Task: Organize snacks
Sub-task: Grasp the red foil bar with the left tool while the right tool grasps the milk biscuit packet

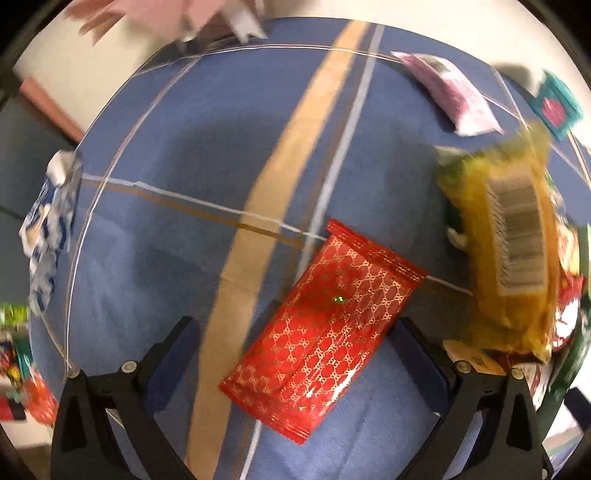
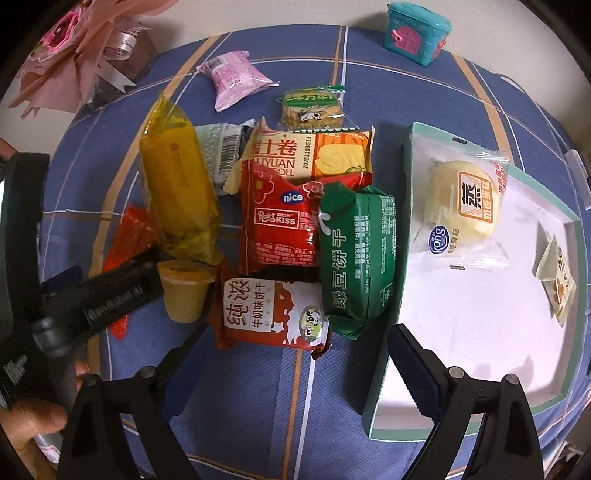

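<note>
A red packet with a gold pattern (image 1: 325, 328) lies flat on the blue tablecloth. My left gripper (image 1: 295, 332) points down over it, open, with the packet between the fingers and a clear gap on the left side. My right gripper (image 2: 295, 354) hangs open over bare cloth, nothing between its fingers. Just beyond it is a pile of snacks: a red-and-white milk biscuit packet (image 2: 273, 310), a green packet (image 2: 354, 258), a red Kiss packet (image 2: 280, 218), a long yellow packet (image 2: 177, 192) and a yellow jelly cup (image 2: 184, 291). A green-rimmed tray (image 2: 388, 295) at right holds a bun packet (image 2: 461, 199) and a small packet (image 2: 557, 280).
A pink packet (image 2: 232, 77), a cracker packet (image 2: 310, 107) and a cheese roll packet (image 2: 310, 155) lie farther back. A teal toy box (image 2: 413, 29) and a pink bouquet (image 2: 74, 44) stand at the table's far edge. A blue-white packet (image 1: 48, 229) lies at the left edge.
</note>
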### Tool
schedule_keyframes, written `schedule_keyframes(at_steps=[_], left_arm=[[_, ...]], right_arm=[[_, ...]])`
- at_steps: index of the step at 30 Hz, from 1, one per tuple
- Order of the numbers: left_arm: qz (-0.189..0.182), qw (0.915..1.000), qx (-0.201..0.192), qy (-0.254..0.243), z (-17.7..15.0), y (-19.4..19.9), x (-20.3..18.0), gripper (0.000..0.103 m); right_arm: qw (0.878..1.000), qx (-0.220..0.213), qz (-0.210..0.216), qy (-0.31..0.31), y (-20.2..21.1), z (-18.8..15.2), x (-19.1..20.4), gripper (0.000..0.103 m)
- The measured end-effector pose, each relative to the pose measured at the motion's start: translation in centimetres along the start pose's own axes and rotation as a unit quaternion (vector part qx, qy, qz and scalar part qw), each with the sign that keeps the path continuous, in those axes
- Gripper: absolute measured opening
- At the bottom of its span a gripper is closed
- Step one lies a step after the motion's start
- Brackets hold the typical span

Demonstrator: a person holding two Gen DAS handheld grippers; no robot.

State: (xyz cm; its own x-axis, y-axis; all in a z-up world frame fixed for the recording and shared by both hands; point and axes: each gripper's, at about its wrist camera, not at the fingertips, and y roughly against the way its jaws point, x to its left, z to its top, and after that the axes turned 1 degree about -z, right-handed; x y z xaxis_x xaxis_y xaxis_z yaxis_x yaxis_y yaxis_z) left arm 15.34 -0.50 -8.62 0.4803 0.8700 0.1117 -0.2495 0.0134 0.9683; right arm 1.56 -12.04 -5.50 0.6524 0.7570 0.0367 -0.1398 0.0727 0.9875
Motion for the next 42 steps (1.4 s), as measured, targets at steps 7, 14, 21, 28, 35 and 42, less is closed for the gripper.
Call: schedule_keyframes(at_steps=[7, 14, 21, 28, 35, 42], left_arm=[[-0.002, 0.9989, -0.003, 0.046, 0.7, 0.1, 2.1, 0.103], [-0.014, 0.9993, 0.008, 0.033, 0.6, 0.0, 1.4, 0.103], [-0.017, 0.9991, 0.009, 0.038, 0.5, -0.4, 0.5, 0.103], [-0.02, 0.999, 0.002, 0.04, -0.3, -1.2, 0.8, 0.103], [-0.035, 0.9977, 0.015, 0.055, -0.1, -1.6, 1.9, 0.103], [-0.038, 0.9974, 0.019, 0.058, -0.3, -2.0, 2.2, 0.103]], right_arm=[[1.0, 0.001, 0.027, -0.004, -0.1, 0.1, 0.6, 0.093], [1.0, -0.001, 0.002, 0.007, -0.7, 0.4, 2.0, 0.093], [1.0, 0.0, -0.009, 0.012, -1.5, 0.3, 3.0, 0.093], [1.0, 0.012, -0.001, 0.01, -2.6, -0.2, 3.3, 0.092], [1.0, 0.02, 0.02, 0.0, -2.4, -0.6, 3.9, 0.093], [0.999, 0.024, 0.027, -0.001, -3.3, -0.5, 4.0, 0.093]])
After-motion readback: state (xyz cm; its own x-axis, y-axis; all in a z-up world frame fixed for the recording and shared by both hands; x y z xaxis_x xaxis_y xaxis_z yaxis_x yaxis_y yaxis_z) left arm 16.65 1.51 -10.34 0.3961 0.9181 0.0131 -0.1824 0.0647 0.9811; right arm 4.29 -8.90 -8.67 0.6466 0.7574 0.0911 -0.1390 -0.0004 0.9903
